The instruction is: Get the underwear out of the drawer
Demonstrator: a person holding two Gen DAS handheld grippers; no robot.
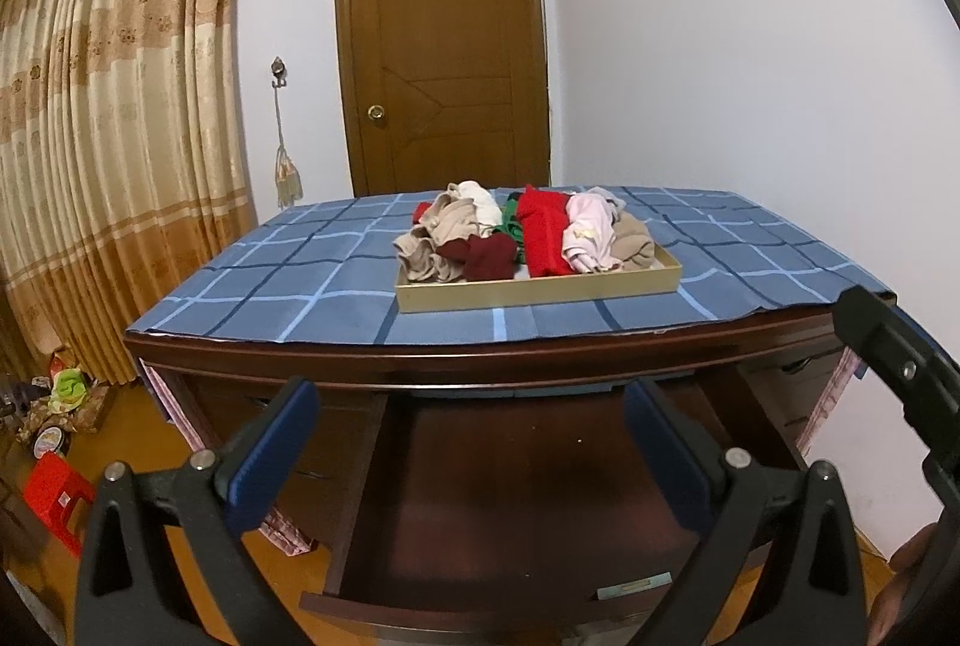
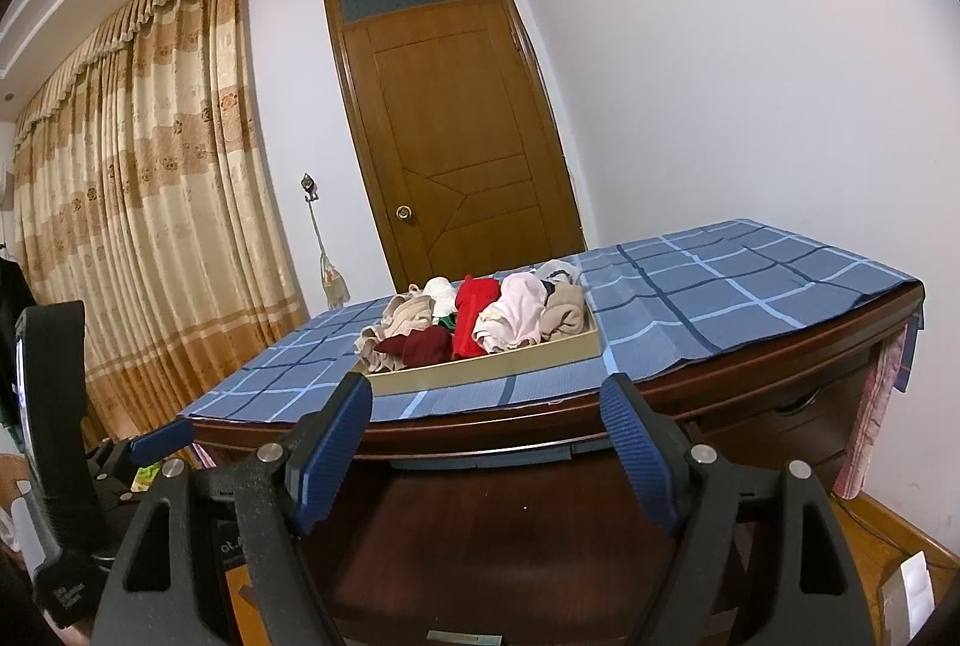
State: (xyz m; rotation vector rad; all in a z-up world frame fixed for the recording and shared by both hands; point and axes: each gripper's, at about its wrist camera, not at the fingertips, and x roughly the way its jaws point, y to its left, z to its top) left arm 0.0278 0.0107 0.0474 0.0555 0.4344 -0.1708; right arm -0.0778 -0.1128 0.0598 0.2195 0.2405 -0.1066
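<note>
From the left wrist, the left gripper (image 1: 468, 436) is seen with its fingers (image 1: 273, 451) spread wide and nothing between them; they hang over the open drawer (image 1: 480, 496), whose dark wooden floor appears bare as far as it can be made out; the underwear (image 1: 522, 238) is seen not in the drawer but heaped in a shallow tan tray (image 1: 540, 289) on the desk (image 1: 300, 298), farther off and higher than the fingers, almost straight ahead and slightly to the right; the tray's long axis runs left to right across the line of the fingers; the drawer's near front is cut off by the gripper body, and its far end is lost in shadow under the desk edge; the right gripper shows only as a black edge at the far right.

From the right wrist, the right gripper (image 2: 486, 448) is likewise seen wide open and empty; the tray (image 2: 492, 367) lies beyond and above the fingers (image 2: 630, 442), just left of centre; the underwear (image 2: 474, 325) is piled above its rim, a red piece (image 2: 474, 316) in the middle, pink to the right, beige and dark red to the left; both grippers are judged about equally near; the drawer (image 2: 492, 526) interior is mostly screened by the gripper and dim, so any garment left inside cannot be ruled out; how many pieces are in the heap cannot be told.
</note>
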